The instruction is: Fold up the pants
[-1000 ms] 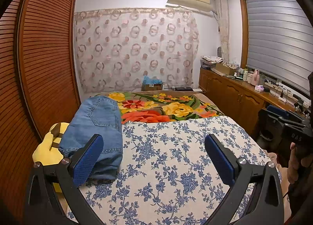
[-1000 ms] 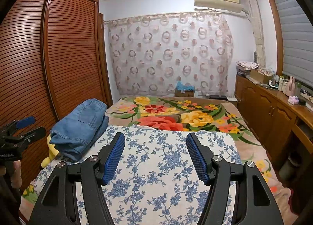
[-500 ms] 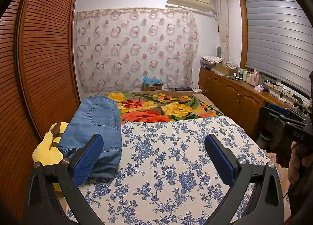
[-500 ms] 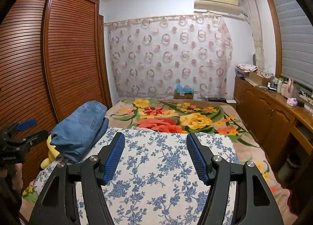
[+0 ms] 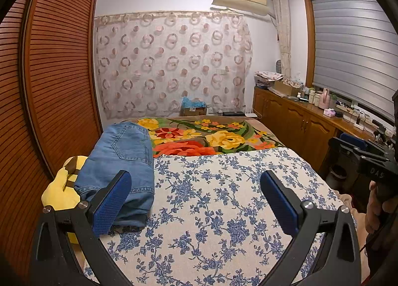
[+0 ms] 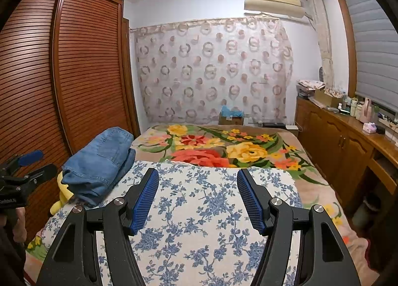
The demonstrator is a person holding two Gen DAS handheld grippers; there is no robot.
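Denim pants [image 5: 122, 159] lay folded at ten o'clock; we held both grippers [image 5: 196, 199] [image 6: 197, 195] open, empty. Snagging could undo folds.

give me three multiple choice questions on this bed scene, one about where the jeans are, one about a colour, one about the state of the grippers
1. Where do the folded jeans lie?
A. on the left side of the bed, by the wooden wardrobe
B. on the counter under the window
C. on the floor at the foot of the bed

2. What colour are the flowers printed on the white cloth at the near end of the bed?
A. red
B. blue
C. green

3. How do the left gripper and right gripper stand?
A. both shut on the jeans
B. left shut on the jeans, right open
C. both open, holding nothing

Answers:
1. A, the denim bundle sits at the bed's left edge next to the slatted doors.
2. B, the sprigs on the white cloth are blue.
3. C, each pair of blue pads stands apart with only bedding seen between them.
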